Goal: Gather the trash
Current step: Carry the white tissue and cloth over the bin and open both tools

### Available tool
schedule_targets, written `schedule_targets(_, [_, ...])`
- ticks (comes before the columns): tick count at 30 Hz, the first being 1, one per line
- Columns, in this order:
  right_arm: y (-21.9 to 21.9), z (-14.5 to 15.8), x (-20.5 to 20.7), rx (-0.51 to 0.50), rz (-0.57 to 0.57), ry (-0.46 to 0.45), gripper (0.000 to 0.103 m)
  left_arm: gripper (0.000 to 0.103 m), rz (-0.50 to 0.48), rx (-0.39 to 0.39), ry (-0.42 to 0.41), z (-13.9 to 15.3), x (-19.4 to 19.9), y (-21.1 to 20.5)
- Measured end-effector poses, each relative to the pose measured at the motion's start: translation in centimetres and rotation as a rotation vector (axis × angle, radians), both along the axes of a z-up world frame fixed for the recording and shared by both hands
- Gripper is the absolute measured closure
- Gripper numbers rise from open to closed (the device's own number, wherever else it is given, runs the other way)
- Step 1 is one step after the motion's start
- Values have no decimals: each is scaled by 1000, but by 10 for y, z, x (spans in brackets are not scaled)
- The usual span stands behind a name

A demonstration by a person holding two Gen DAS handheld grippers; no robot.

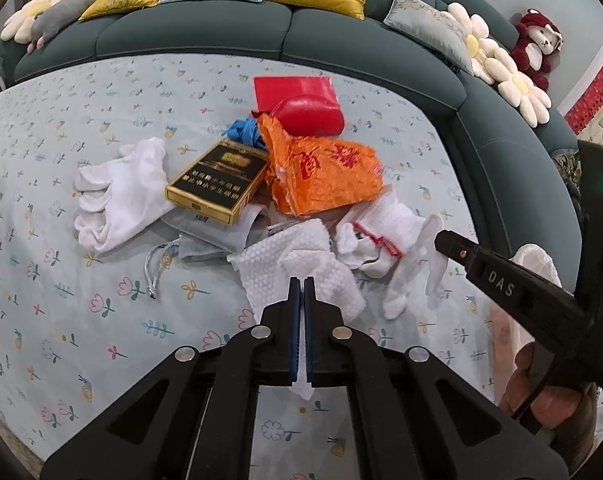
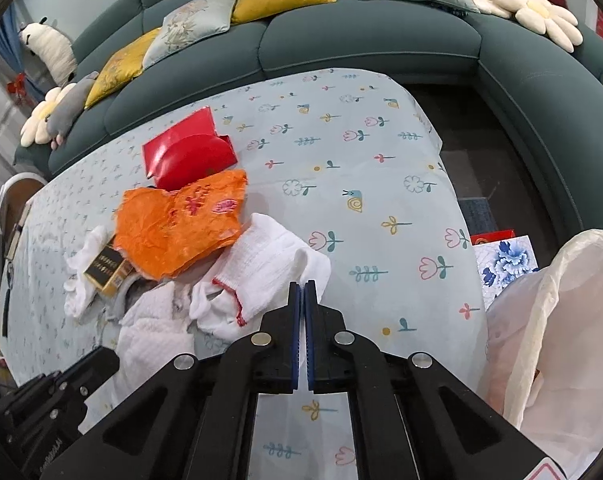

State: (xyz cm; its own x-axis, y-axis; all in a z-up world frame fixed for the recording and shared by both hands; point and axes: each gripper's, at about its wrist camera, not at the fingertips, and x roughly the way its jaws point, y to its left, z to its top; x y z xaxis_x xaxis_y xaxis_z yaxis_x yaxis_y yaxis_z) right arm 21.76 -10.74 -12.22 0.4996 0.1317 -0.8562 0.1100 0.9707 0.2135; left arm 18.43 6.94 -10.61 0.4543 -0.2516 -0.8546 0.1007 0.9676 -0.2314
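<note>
Your left hand-held gripper (image 1: 302, 280) was clamped shut on the white tissue (image 1: 301, 264); right hand-held gripper (image 2: 304, 283) shut, empty, knit glove (image 2: 269, 264) just ahead. Grasp made; next, probably lift it toward the plastic bag (image 2: 561, 320).

right gripper (image 2: 302, 285) jaws closed, tips at the edge of a white knit glove (image 2: 269, 264) with red trim, grip unclear. orange wrapper (image 2: 181, 224) and red case (image 2: 193, 162) behind it on the floral tablecloth (image 2: 381, 184). translucent bag (image 2: 561, 320) at right.
</note>
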Motion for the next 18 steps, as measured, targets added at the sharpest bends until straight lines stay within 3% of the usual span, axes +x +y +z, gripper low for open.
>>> schedule_targets(6, [-3,25,-18,6,7,-59,101,102,-7,-20,-34,21,-8,-5])
schedule_targets(18, [-45,92,-61,47,-85,-201,101,102,-84,-37,-132,71,-31,-41])
